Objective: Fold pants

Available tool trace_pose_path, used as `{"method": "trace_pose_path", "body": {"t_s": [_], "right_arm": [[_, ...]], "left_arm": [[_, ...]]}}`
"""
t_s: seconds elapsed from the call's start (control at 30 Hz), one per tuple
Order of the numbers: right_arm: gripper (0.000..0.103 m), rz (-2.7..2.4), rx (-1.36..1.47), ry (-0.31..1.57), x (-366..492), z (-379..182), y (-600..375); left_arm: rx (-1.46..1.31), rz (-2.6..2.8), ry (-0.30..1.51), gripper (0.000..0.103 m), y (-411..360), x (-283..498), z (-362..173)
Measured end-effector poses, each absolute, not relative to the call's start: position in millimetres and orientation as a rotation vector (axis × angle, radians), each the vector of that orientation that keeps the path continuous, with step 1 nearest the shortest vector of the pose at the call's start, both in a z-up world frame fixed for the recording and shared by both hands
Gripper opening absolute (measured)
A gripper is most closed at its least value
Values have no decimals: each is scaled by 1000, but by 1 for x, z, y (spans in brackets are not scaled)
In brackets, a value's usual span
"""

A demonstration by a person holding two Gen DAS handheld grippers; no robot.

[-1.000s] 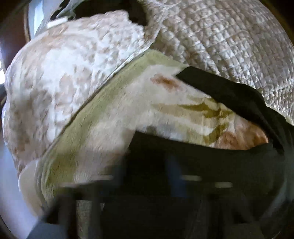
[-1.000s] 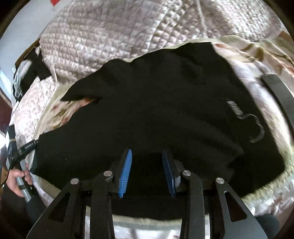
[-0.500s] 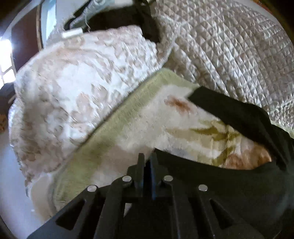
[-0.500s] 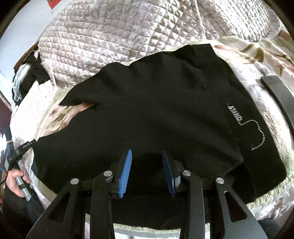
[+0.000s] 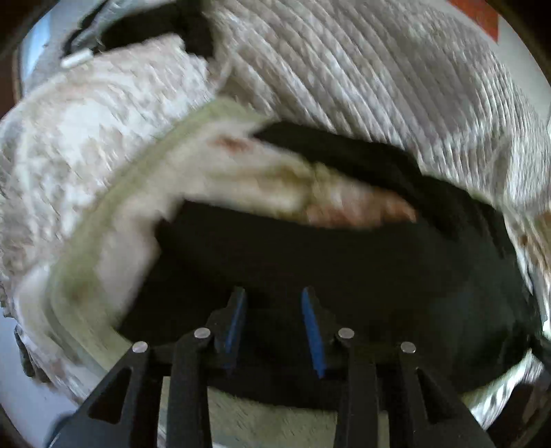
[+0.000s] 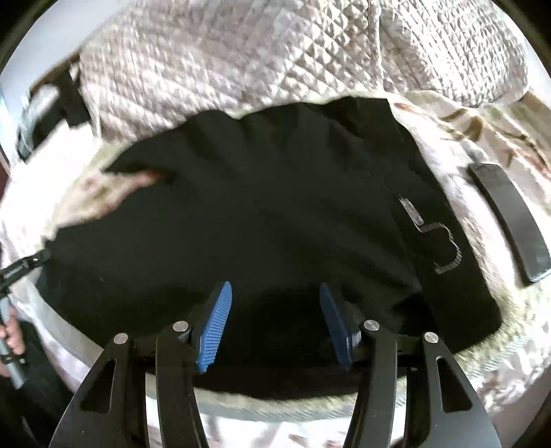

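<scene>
Black pants (image 6: 261,213) lie spread flat on a floral blanket (image 6: 482,131) on the bed, with a small white logo (image 6: 434,234) near their right edge. In the left wrist view the pants (image 5: 344,262) show two legs parted, with blanket between them. My right gripper (image 6: 275,293) is open, its blue pads (image 6: 213,320) just above the near edge of the pants, holding nothing. My left gripper (image 5: 273,296) is open over the leg end of the pants, empty. The left gripper also shows in the right wrist view (image 6: 24,263) at the far left.
A quilted beige cover (image 6: 241,51) is bunched behind the pants. A dark flat phone-like object (image 6: 509,220) lies on the blanket right of the pants. A patterned pillow (image 5: 86,120) and dark clothing (image 5: 144,31) sit at the far left. The bed edge runs just below both grippers.
My left gripper was shut on the pant leg and has opened, letting it go. My right gripper has opened wider. Both views shifted a little.
</scene>
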State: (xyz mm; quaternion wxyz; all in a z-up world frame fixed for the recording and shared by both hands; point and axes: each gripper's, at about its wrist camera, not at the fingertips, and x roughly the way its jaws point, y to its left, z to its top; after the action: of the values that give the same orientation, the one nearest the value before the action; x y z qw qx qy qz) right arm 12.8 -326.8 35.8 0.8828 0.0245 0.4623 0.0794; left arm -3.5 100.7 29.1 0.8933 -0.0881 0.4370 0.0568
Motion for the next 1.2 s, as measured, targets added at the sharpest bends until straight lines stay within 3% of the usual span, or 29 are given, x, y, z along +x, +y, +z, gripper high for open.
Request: {"method": "trace_pose_path", "body": {"t_s": [0.33, 0.47, 0.8, 1.2], "right_arm": [[54, 123, 22, 943, -3, 48, -340], [54, 108, 9, 1039, -1, 27, -345], [54, 160, 26, 949, -8, 53, -336], [54, 214, -11, 987, -6, 39, -318]], "left_arm": [[-152, 90, 919, 37, 76, -12, 43], [-129, 45, 982, 38, 57, -13, 28], [-54, -1, 961, 40, 32, -19, 39], [-19, 4, 998, 46, 28, -14, 30]]}}
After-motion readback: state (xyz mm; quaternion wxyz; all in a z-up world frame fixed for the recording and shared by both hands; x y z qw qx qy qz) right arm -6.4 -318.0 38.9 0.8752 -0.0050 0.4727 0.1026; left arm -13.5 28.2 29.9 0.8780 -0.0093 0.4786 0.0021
